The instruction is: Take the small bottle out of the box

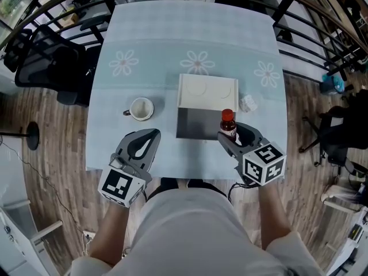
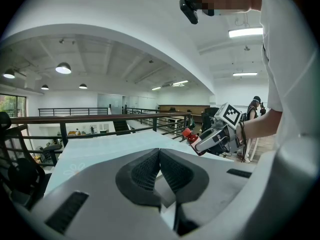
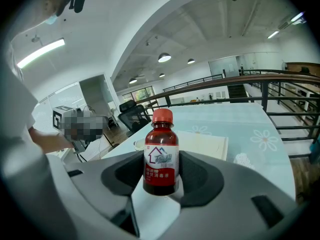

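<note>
A small dark-red bottle point(image 1: 228, 124) with a red cap and a red-and-white label stands upright between the jaws of my right gripper point(image 1: 234, 133), which is shut on it. It is held above the table's near right part, beside the box's right edge. In the right gripper view the small bottle point(image 3: 161, 155) fills the centre, clamped at its lower half. The open white box point(image 1: 205, 106) lies mid-table, its lid folded back and its grey inside showing. My left gripper point(image 1: 147, 143) hovers near the table's front left, jaws pressed together with nothing between them point(image 2: 159, 171).
A white cup point(image 1: 141, 108) stands left of the box. A small crumpled white object point(image 1: 249, 103) lies right of the box. The table point(image 1: 144, 50) wears a pale blue cloth with flower prints. Black office chairs point(image 1: 43, 56) stand to the left, and railings run behind.
</note>
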`<state>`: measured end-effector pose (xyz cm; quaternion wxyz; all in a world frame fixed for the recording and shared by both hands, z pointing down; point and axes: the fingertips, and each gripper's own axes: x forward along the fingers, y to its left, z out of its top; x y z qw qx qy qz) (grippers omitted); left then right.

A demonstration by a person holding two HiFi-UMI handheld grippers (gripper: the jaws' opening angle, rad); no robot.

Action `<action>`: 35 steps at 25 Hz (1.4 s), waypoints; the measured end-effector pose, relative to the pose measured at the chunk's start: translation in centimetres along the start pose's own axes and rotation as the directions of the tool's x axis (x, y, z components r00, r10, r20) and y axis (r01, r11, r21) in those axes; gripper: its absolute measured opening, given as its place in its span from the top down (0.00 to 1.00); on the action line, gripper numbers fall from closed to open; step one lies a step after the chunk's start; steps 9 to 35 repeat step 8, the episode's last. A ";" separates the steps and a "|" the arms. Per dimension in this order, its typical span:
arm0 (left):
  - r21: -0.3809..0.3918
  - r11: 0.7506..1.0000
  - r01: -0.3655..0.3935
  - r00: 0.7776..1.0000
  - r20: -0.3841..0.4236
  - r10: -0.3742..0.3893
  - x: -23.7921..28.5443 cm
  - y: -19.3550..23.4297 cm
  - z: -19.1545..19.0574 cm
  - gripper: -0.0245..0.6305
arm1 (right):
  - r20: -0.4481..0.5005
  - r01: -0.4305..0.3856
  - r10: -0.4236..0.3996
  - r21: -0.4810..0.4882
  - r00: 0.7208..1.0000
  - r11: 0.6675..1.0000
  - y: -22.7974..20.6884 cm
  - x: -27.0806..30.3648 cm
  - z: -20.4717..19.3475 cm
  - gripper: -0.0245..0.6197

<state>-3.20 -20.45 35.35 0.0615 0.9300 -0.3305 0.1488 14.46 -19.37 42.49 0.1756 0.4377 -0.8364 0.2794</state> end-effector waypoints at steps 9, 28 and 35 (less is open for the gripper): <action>0.005 1.000 0.002 1.000 0.000 -0.002 -0.2 0.2 0.1 0.93 | 0.005 0.001 -0.001 0.003 1.000 1.000 0.1 0.2 0.2 0.60; 0.005 1.000 0.002 1.000 0.000 -0.002 -0.2 0.2 0.1 0.93 | 0.005 0.001 -0.001 0.003 1.000 1.000 0.1 0.2 0.2 0.60; 0.005 1.000 0.002 1.000 0.000 -0.002 -0.2 0.2 0.1 0.93 | 0.005 0.001 -0.001 0.003 1.000 1.000 0.1 0.2 0.2 0.60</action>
